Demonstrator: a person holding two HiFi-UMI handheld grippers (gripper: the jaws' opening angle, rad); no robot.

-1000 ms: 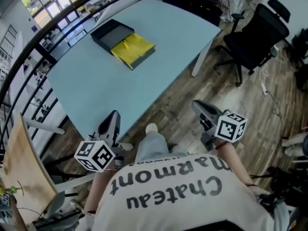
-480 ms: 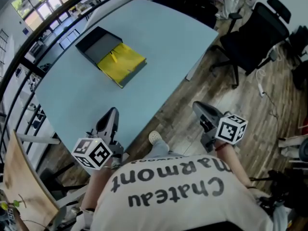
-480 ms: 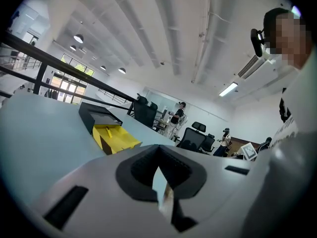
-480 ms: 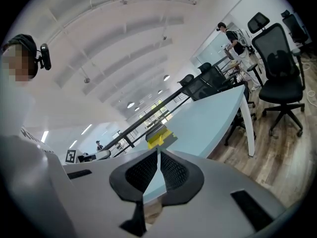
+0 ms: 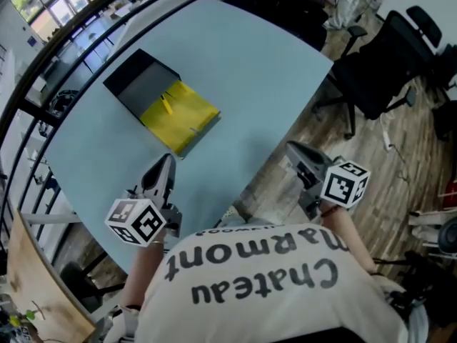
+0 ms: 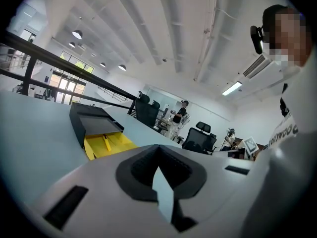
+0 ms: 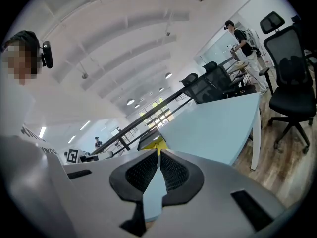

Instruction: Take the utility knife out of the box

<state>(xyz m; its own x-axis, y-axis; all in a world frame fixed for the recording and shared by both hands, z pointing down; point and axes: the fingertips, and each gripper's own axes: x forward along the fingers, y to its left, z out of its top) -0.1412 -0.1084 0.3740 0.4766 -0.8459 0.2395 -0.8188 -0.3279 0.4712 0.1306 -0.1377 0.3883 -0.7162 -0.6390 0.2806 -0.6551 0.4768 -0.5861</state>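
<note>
On the pale blue worktop (image 5: 250, 63) an open box (image 5: 139, 86) lies with its dark lid folded back and a yellow insert (image 5: 191, 116) showing. The utility knife (image 5: 166, 104), a slim yellow piece, rests in that insert near the lid side, lying flat inside the box.

The left gripper (image 5: 166, 161) hangs over the near edge of the worktop, pointing towards the box. Its jaws are clenched together with nothing between them. The knife lies ahead of these jaws, well apart from them. In the left gripper view it sits up and to the left of the closed tips, far beyond them.

The right gripper (image 5: 294, 148) is held off the worktop's edge, above the wooden floor (image 5: 371, 145), also pointing forward. Its jaws are likewise pressed together and hold nothing. In the right gripper view a sliver of the yellow insert shows just above the tips, distant, with bare worktop between.

A black office chair (image 5: 389, 56) stands on the floor beyond the worktop's far corner.
</note>
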